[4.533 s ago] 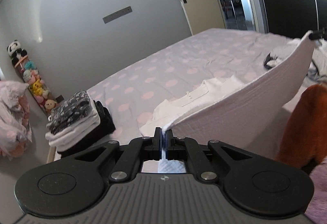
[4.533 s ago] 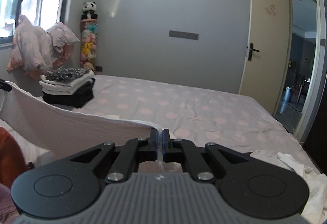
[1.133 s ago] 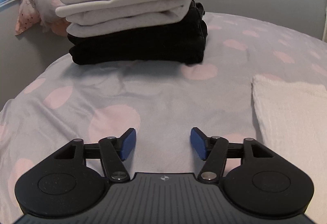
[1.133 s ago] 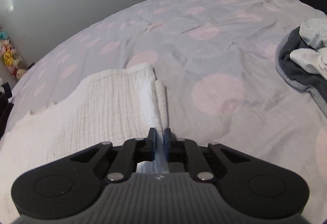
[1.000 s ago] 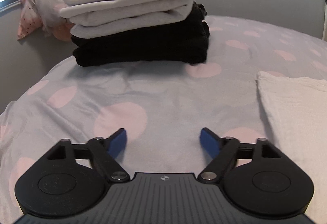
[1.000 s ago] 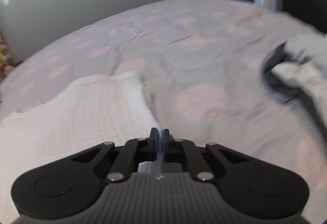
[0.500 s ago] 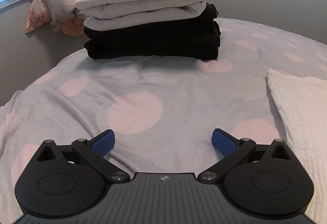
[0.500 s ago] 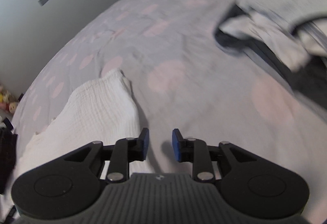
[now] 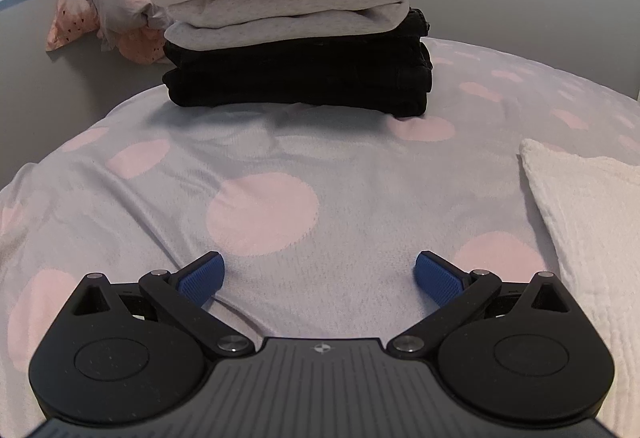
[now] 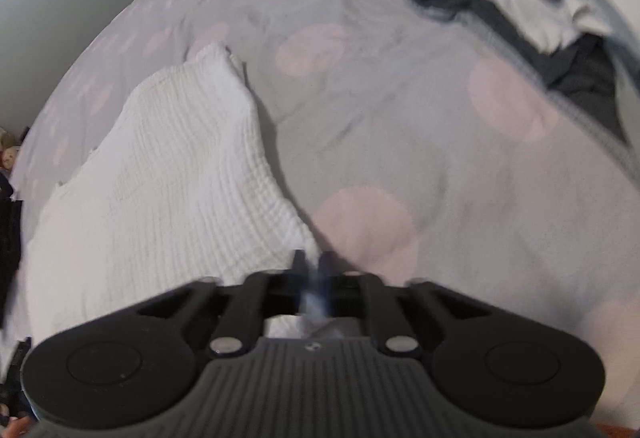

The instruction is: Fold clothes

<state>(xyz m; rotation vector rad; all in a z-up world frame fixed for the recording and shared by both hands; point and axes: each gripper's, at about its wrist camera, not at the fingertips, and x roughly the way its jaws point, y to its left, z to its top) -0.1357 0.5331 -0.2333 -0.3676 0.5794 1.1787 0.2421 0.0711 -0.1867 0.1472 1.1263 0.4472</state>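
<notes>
Now the left hand-held gripper [image 9: 318, 276] stood as wide open as it goes, with nothing between its blue pads [image 9: 200, 276]. It hung low over the bed [image 9: 264, 166], above the grey cover with pink dots. A second before, those pads were closer together; they had spread out since then. The stack of folded clothes [image 9: 296, 38] sat at twelve o'clock from this gripper, black things at the bottom, pale ones above and a flowery one on top. It looked bigger and nearer than a second ago. The white cloth [image 9: 588, 222] lay flat on the bed at three o'clock, well apart from the stack.

In the right wrist view, the right hand-held gripper [image 10: 312, 266] had its jaws shut. A bit of the white cloth [image 10: 168, 174] showed pinched between them, at the cloth's near right corner, though the picture was blurry there. Half a second before, these jaws stood open with nothing in them, and a second before they were shut on the cloth too. The rest of the cloth spread away toward ten o'clock, lying on the bed [image 10: 400, 110]. A messy pile of grey and white clothes [image 10: 540, 6] lay at two o'clock, well apart from the cloth. That pile showed more fully than it did a second ago.
</notes>
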